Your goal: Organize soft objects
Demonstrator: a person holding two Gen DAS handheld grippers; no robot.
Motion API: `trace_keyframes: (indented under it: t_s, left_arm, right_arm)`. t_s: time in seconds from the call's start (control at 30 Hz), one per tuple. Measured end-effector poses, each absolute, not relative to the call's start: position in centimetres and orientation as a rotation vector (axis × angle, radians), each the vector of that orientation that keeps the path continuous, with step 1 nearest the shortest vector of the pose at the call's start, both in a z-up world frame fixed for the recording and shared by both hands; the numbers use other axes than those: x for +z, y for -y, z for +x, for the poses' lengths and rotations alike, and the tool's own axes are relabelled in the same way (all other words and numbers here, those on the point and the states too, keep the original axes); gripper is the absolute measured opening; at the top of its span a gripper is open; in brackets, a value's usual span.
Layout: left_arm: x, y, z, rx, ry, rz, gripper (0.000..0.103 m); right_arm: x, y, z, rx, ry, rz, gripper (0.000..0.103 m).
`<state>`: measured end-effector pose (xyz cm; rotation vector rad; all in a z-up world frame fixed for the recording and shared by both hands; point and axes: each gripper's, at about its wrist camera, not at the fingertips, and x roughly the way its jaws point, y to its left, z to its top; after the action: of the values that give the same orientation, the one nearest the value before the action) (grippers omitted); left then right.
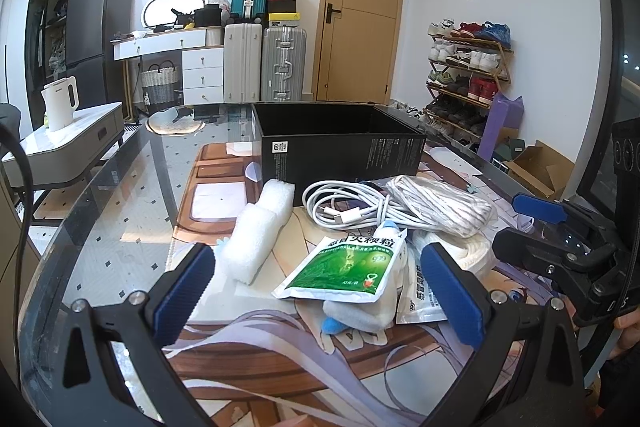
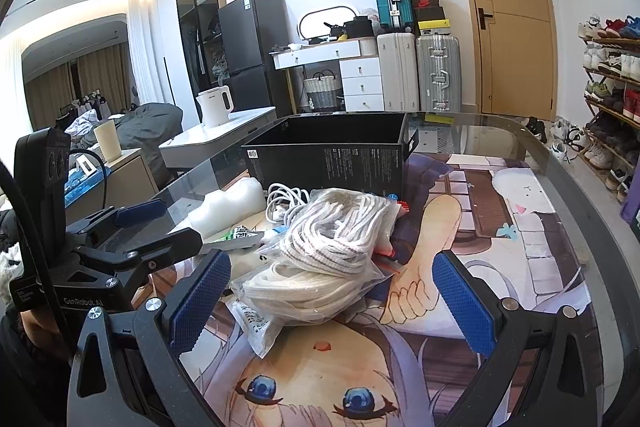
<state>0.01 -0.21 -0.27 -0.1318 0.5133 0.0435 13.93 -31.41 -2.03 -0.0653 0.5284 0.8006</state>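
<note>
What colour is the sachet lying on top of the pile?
Green with a white border, the sachet shows best in the left wrist view.

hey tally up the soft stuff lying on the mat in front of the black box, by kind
Foam rolls: 1
Charging cables: 1
Bagged rope bundles: 2
Medicine sachets: 2
Plush toys: 1
Total: 7

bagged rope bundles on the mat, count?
2. One rope bundle sits beside the cable, near the box; the other lies in front of it. More may be hidden.
</note>
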Motion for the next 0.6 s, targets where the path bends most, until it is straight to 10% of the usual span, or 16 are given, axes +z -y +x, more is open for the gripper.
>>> trace_keyframes:
  t_s: [0.6]
  left_arm:
    - [-0.18, 0.28, -0.02, 0.046, -0.512, -0.128, 0.103]
  right_arm:
    - [-2.26, 31.26, 13.87, 0.802, -0.529, -0.073, 0.103]
